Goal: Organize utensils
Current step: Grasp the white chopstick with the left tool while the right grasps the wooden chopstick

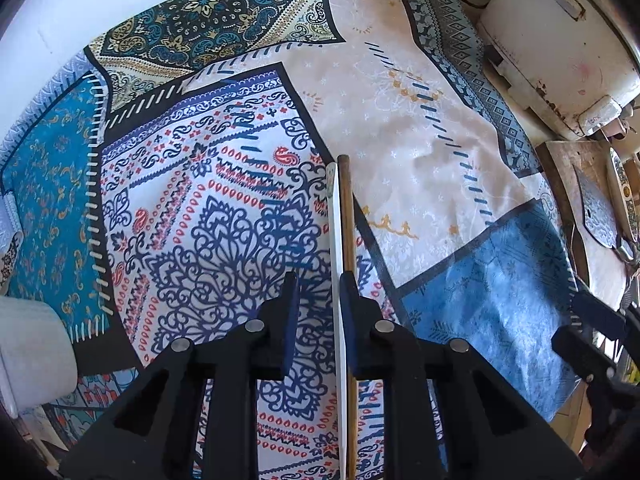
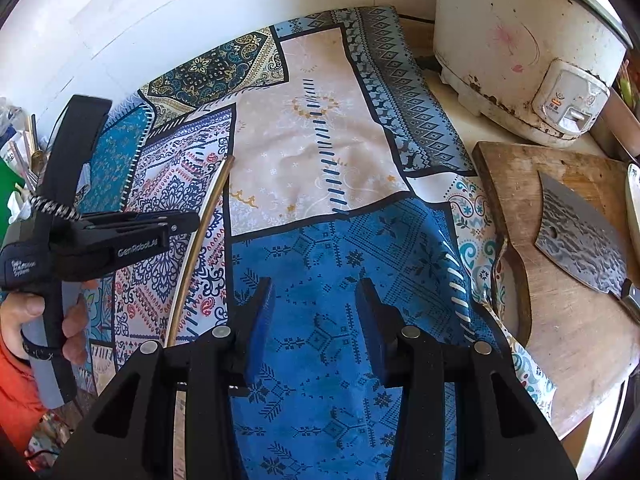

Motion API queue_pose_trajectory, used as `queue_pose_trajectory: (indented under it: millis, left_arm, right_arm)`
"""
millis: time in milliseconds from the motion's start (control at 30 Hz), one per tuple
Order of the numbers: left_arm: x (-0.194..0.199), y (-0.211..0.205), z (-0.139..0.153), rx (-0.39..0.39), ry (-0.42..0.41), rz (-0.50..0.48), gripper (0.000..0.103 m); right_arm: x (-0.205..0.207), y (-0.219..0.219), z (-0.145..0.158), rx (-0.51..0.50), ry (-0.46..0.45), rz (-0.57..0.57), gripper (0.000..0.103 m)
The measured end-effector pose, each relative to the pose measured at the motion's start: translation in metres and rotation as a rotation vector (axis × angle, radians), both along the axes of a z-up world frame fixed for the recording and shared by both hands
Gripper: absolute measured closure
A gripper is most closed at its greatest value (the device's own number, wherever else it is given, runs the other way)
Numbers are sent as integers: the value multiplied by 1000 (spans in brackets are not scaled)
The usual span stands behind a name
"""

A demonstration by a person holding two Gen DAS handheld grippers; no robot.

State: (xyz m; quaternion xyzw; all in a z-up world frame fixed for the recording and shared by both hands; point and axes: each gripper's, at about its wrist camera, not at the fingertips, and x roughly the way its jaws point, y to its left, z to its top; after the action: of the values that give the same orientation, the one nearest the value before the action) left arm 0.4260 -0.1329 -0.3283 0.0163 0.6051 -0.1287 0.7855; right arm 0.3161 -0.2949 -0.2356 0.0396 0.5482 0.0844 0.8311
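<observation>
**Left gripper carrying two long utensils over the patterned cloth**

The left gripper is keeping two slim utensils, a white stick and a wooden stick, pointing toward the far side. Both are lying against the inner face of its right finger while the left finger is standing apart, so whether the jaws are actually clamping them cannot be told; they are probably being carried together to one spot. The right gripper is hovering with jaws spread wide and holding nothing, likely waiting for the next item. The patterned cloth is covering the desk. Farther right, a cleaver is resting on a cutting board, with a worn rice cooker sitting at the far right.
</observation>
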Motion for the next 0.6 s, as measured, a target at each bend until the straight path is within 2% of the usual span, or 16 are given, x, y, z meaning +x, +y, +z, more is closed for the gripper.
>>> queue_pose_trajectory:
  millis: [133, 267, 400, 533, 600]
  left_arm:
    - [13, -8, -1, 18, 14, -13, 87]
    - [23, -6, -4, -6, 76, -4, 87]
    - [15, -1, -12, 3, 127, -27, 88]
    - [7, 4, -11, 15, 103, -39, 88]
    - [9, 6, -11, 0, 101, -24, 94]
  right_arm:
    - [1, 5, 0, 5, -1, 4, 65]
    - [4, 10, 0, 9, 0, 10, 65]
    - [6, 14, 2, 15, -7, 12, 65]
    - [8, 17, 3, 22, -11, 12, 65]
    - [9, 19, 2, 24, -8, 13, 65]
